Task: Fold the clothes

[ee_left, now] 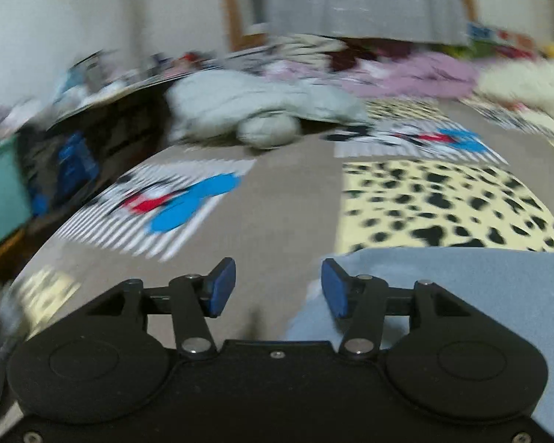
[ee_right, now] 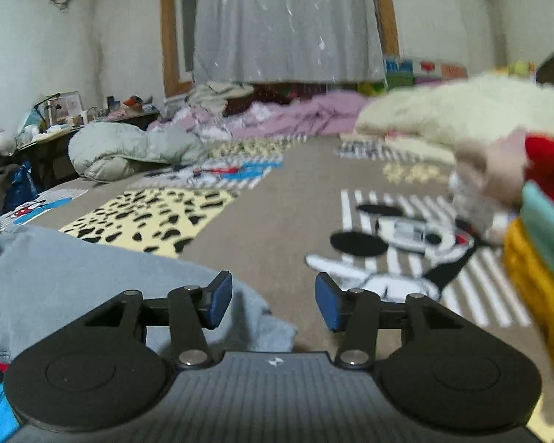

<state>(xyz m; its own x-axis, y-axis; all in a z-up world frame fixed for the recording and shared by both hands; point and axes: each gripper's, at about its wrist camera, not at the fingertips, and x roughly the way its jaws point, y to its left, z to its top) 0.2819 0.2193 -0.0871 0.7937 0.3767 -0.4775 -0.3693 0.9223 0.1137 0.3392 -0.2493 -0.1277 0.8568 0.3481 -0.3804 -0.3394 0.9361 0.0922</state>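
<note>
Left gripper (ee_left: 279,288) spread wide, blue pads (ee_left: 223,286) apart, nothing between them; it hangs over the patterned bedspread (ee_left: 288,199). Right gripper (ee_right: 273,301) likewise spread, empty. Task garment: a light blue-grey garment (ee_left: 480,288) lying flat on the bed, seen at lower right of the left wrist view, its edge running under the left gripper's right finger; contact cannot be told. In the right wrist view the same garment (ee_right: 74,269) lies lower left, its near corner beneath the right gripper's left finger. So it sits between the two grippers. Bedspread shows spotted yellow panels (ee_right: 147,217) and striped cartoon panels. Stack of folded clothes (ee_right: 543,258) at right edge of right view: red, teal, mustard layers. Pale green quilt (ee_right: 129,147) bundled at far end of bed; pink bedding (ee_right: 295,114) behind it. Grey curtain (ee_right: 284,22) on far wall. Left view motion-blurred.
</note>
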